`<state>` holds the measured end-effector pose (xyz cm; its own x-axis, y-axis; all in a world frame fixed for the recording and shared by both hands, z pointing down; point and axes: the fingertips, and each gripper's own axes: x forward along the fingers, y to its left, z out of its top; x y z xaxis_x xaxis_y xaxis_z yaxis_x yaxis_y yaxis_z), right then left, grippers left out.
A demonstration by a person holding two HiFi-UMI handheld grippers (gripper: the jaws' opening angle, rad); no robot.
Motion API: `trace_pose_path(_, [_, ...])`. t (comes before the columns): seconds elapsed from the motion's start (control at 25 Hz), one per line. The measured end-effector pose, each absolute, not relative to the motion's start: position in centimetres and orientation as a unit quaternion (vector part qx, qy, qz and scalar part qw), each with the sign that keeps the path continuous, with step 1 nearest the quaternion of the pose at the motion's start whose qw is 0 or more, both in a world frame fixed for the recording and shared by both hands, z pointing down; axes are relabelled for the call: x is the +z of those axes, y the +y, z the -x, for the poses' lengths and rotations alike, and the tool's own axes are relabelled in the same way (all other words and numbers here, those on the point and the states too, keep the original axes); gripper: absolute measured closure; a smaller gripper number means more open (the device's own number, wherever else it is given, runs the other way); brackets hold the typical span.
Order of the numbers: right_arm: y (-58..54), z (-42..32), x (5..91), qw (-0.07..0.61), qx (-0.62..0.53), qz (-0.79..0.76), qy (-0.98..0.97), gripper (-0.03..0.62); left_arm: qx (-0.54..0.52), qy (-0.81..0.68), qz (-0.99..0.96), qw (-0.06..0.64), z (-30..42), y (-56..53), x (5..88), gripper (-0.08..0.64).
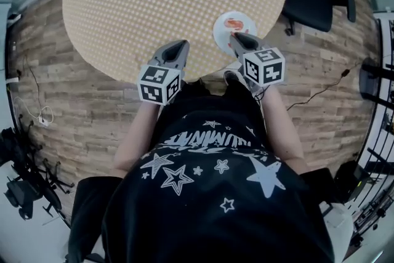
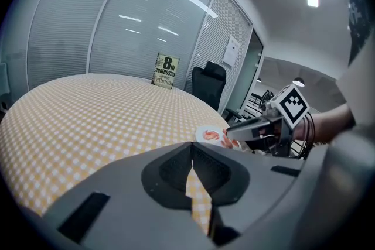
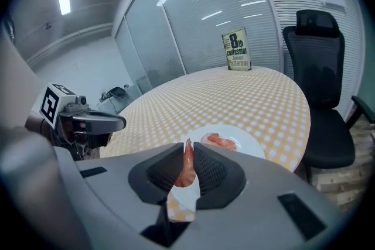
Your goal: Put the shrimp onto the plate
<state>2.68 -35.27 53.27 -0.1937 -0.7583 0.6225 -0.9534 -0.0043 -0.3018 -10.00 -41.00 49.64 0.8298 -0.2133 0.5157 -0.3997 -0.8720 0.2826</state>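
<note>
The right hand-held gripper (image 3: 187, 147) is pinching a shrimp (image 3: 187, 165). Its two jaws are pressed close on the shrimp's sides, with only the shrimp between them. The shrimp is orange-pink and long. It lies along the jaws, the same way the gripper points. Its thin end sticks out in front, toward the plate (image 3: 249, 144). Its fat end sits farther back between the jaws.

The plate is white and round. It sits on the counter (image 3: 234, 96), close to the edge where the person stands. The counter is round, with a yellow and white checked cloth on it. A second shrimp (image 3: 221, 140) lies flat on the plate. From above, the right gripper's tips are at the near edge of the plate, and the shrimp it holds is not lying on the plate.

The left hand-held gripper (image 2: 192, 147) is shut, with its tips touching. Nothing is between them. It is above the near edge of the counter, to the left of the plate and apart from it.

A black chair (image 3: 319, 67) stands behind the counter.
</note>
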Motion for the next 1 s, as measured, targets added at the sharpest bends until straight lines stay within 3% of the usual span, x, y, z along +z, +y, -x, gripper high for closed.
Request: trace_pose_path(1.0, [-36.7,-1.6,57.1,0.217,0.351,-0.654,-0.634,0.529,0.253,-0.125,-0.938,0.201,12.4,-41.3,51.2,0.552])
